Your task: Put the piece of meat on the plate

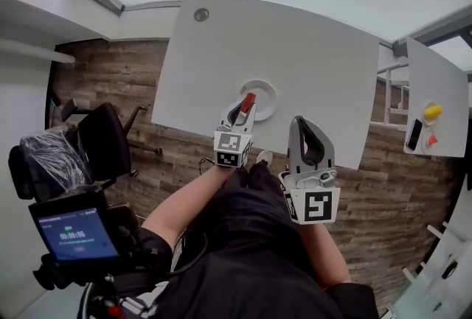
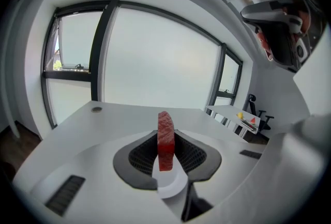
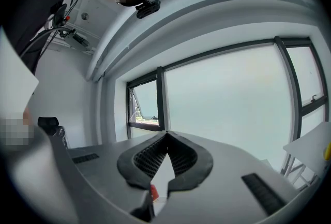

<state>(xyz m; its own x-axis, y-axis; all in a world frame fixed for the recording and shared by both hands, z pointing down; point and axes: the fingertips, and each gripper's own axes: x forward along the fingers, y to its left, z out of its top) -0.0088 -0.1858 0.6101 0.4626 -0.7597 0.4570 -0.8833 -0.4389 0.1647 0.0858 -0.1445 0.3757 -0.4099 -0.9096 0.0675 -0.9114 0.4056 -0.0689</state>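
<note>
A person at a white tabletop (image 1: 295, 45) holds a hand-held tool in each hand. The left tool (image 1: 244, 107) is clamped on a red piece of meat (image 1: 248, 101), which stands on edge between the ribbed pads, its top poking out past the tips. In the head view the meat hangs at the near-left rim of a round white plate (image 1: 270, 91) set near the tabletop's near edge; whether it touches the plate cannot be told. The right tool (image 1: 303, 126) is just to the right of the left one and nearer the person, off the tabletop's near edge, its jaws brought together at the tips with nothing between them. On a second white table (image 1: 442, 74) at far right lie a yellow object (image 1: 433, 110), a small red object (image 1: 432, 140) and a flat black item (image 1: 414, 134). A black office chair (image 1: 103, 137) stands on the wooden floor (image 1: 103, 74) at left.
</note>
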